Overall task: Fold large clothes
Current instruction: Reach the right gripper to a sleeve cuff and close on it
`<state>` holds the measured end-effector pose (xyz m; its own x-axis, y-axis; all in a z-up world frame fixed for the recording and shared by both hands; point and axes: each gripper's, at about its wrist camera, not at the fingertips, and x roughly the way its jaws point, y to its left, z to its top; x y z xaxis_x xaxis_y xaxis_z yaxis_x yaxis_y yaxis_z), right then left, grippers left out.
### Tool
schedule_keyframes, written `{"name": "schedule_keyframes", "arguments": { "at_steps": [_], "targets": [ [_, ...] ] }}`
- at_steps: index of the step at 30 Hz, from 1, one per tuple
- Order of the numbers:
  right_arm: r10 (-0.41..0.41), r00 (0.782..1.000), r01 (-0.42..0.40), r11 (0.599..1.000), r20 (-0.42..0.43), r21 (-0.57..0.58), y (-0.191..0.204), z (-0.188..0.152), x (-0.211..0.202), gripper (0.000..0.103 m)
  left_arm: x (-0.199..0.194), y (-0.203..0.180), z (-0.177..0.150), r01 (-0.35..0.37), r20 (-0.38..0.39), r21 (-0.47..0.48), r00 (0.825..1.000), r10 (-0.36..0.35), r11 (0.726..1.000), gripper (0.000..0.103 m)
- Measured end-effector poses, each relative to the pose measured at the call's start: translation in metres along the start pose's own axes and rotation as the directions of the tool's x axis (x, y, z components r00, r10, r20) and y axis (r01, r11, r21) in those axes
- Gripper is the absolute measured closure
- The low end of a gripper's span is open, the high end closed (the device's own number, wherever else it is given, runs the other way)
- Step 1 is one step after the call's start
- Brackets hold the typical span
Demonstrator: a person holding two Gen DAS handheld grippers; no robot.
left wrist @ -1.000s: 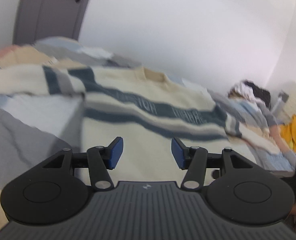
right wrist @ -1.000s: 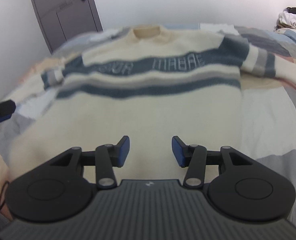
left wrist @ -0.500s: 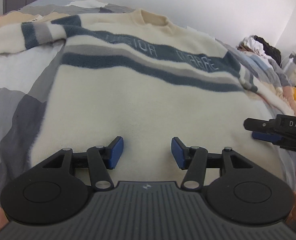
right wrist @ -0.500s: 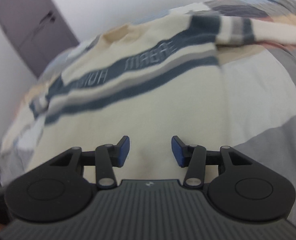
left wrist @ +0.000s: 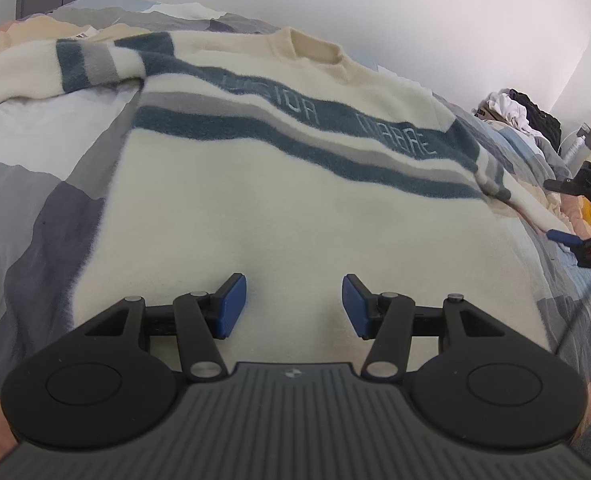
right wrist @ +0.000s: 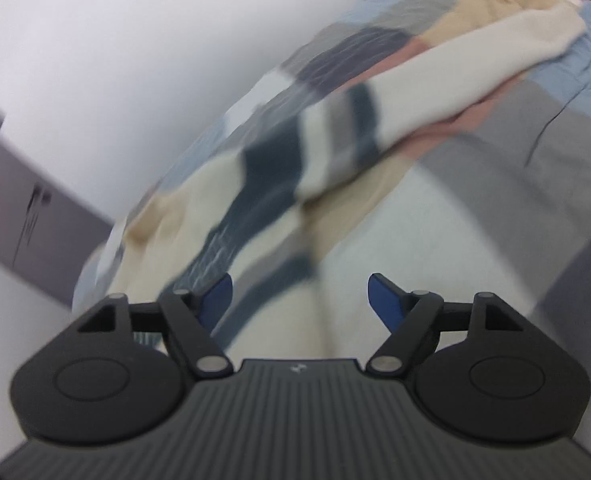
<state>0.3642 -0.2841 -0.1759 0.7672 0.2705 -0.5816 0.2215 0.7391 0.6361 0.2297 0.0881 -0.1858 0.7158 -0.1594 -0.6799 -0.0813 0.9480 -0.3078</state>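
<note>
The left hand-held gripper [left wrist: 294, 306] hangs over the lower middle of the sweater [left wrist: 279, 184], its blue pads apart with nothing between them. The sweater lies spread flat, front up, on the bed [left wrist: 27, 184], collar toward the far wall, with dark blue and grey stripes across the chest and both sleeves stretched out sideways. The right hand-held gripper [right wrist: 300, 300] is tilted over the sweater's right edge, near the striped sleeve [right wrist: 415, 92]; its jaws have just been opening and now stand wide, holding nothing. That view is blurred. A pile of clothes [left wrist: 515, 110] sits at the bed's far corner.
</note>
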Motion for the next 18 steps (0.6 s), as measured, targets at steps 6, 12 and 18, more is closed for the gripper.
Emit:
{"name": "schedule_keyframes", "arguments": {
  "at_steps": [6,12,18],
  "targets": [
    [-0.227,0.963,0.214,0.972,0.143,0.102,-0.091,0.068,0.024,0.027,-0.003,0.001,-0.001,-0.011,-0.003,0.025,1.0,0.011,1.0,0.044],
    [-0.168,0.941,0.086,0.958,0.295,0.273,-0.191,0.098,0.032,0.03,-0.006,0.009,0.002,0.005,-0.004,-0.029,1.0,-0.005,1.0,0.044],
    [-0.128,0.906,0.006,0.957,0.403,0.29,-0.229,0.136,0.053,0.046,0.001,0.005,0.004,-0.03,0.008,-0.041,1.0,0.03,0.999,0.043]
  ]
}}
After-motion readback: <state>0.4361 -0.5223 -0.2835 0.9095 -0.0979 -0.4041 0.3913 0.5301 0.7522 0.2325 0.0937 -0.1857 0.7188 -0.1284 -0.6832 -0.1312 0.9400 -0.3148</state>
